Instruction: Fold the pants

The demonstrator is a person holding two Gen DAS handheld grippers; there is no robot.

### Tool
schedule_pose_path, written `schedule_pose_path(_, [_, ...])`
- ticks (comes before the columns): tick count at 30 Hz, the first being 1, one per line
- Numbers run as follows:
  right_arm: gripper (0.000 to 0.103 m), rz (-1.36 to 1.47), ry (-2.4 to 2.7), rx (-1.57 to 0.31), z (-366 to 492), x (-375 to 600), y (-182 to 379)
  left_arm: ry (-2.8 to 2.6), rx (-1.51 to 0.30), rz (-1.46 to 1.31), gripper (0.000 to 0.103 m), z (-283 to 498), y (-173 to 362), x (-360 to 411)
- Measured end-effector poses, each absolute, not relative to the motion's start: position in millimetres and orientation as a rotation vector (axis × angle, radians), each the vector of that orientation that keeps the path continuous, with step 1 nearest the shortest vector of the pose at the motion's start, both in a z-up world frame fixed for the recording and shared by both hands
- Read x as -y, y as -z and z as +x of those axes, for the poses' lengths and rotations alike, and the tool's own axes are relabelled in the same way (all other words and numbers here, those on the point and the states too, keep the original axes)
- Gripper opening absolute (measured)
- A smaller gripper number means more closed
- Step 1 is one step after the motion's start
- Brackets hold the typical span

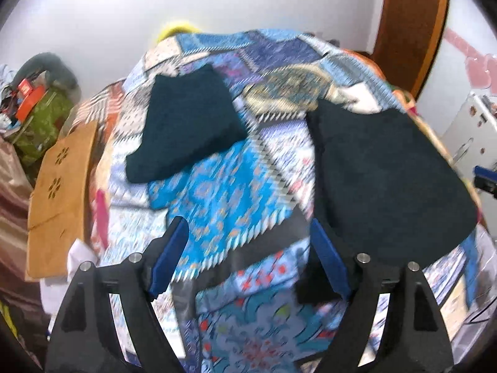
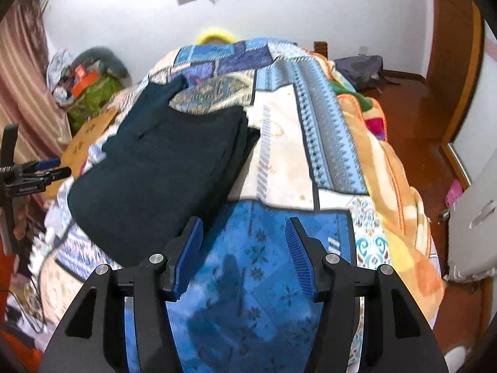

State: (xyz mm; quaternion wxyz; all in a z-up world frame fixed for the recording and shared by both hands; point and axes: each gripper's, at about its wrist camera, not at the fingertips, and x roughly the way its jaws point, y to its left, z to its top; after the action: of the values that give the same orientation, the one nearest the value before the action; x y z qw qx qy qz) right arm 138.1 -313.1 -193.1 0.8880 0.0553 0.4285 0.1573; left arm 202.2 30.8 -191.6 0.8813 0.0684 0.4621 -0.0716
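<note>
Dark navy pants (image 2: pixel 161 168) lie folded over on the blue patchwork bedspread (image 2: pixel 248 279). In the left wrist view one folded part of the pants (image 1: pixel 388 183) lies at the right and another dark part (image 1: pixel 186 127) lies farther back at the left. My left gripper (image 1: pixel 248 255) is open and empty above the bedspread, its right finger beside the near edge of the pants. My right gripper (image 2: pixel 245 255) is open and empty, just right of the pants' near edge. The left gripper (image 2: pixel 46 171) also shows at the left edge of the right wrist view.
An orange blanket (image 2: pixel 394 186) hangs over the bed's right side above a wooden floor (image 2: pixel 419 118). A brown cardboard box (image 1: pixel 62 186) stands at the bed's left. A clutter pile with a green bag (image 1: pixel 40 118) sits by the wall. A white cabinet (image 2: pixel 475 217) stands at right.
</note>
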Motion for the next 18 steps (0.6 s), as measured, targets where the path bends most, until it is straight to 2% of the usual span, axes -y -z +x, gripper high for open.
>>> schedule_pose_path(6, [0.068, 0.185, -0.374, -0.890, 160.8, 297.4, 195.8, 0.326, -1.047, 0.111, 0.083, 248.5, 198.8, 14.4])
schedule_pose_path(16, [0.069, 0.262, -0.477, -1.059, 190.0, 273.2, 244.4, 0.492, -1.293, -0.016, 0.084, 296.6, 253.8, 43.8])
schedule_pose_path(18, [0.070, 0.302, -0.514, -1.065, 192.9, 271.4, 249.0, 0.525, -1.299, 0.012, 0.088, 299.5, 255.7, 51.7])
